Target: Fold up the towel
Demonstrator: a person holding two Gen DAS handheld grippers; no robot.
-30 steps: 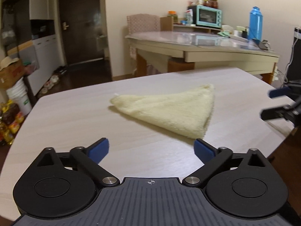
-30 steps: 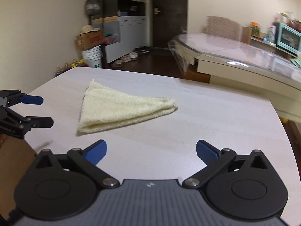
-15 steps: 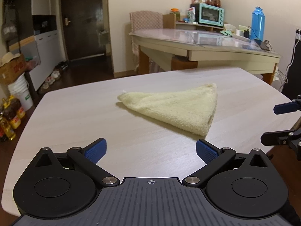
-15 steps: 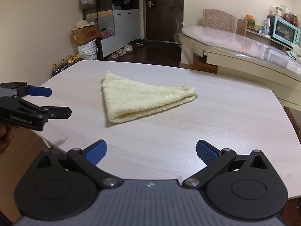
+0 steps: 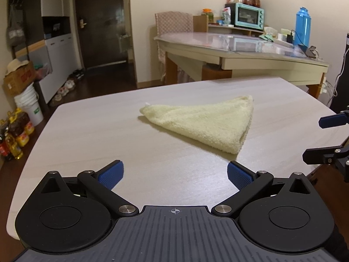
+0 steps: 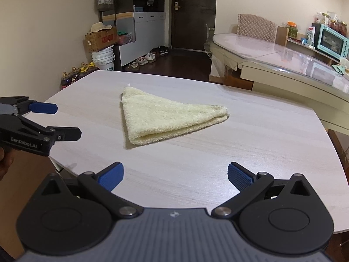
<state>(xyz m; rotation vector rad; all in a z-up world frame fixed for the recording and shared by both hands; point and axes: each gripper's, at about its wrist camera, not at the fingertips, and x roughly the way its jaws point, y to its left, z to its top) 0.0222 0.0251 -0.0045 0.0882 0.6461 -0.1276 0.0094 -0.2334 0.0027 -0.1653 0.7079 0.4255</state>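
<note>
**Two empty grippers held back from a folded towel on a pale table**

The left gripper (image 5: pixel 175 172) has its jaws spread wide, blue pads far apart, with nothing between them. It hovers over the near edge of a light wood-grain table (image 5: pixel 87 135). The right gripper (image 6: pixel 175 172) is likewise spread wide and empty, over its own near edge of the same table.

Ahead of both sets of jaws, near the middle of the tabletop, lies the towel (image 5: pixel 205 122), pale yellow and fluffy, already folded into a layered triangle. Neither gripper touches it; bare table separates each from the cloth.

From the left wrist view, the triangle's long folded edge runs diagonally from a narrow tip at upper left, where a small white tag sticks out, down to a blunt corner at lower right. That blunt corner is the part nearest the left jaws, slightly right of their centre line. The right gripper (image 5: pixel 322 139) shows at the far right edge of this view, beside the table's rim.

From the right wrist view, the towel (image 6: pixel 165 118) points one tip away toward the tag, one tip to the right, and its thick rounded corner toward the jaws, slightly left of centre. The left gripper (image 6: pixel 50 122) enters from the left edge, a hand (image 6: pixel 4 161) partly visible behind it.

Both grippers appear about equally far from the towel, on opposite sides. Judging by the neat layered shape, the folding looks largely done; any further fold would start from the near corner.
</note>
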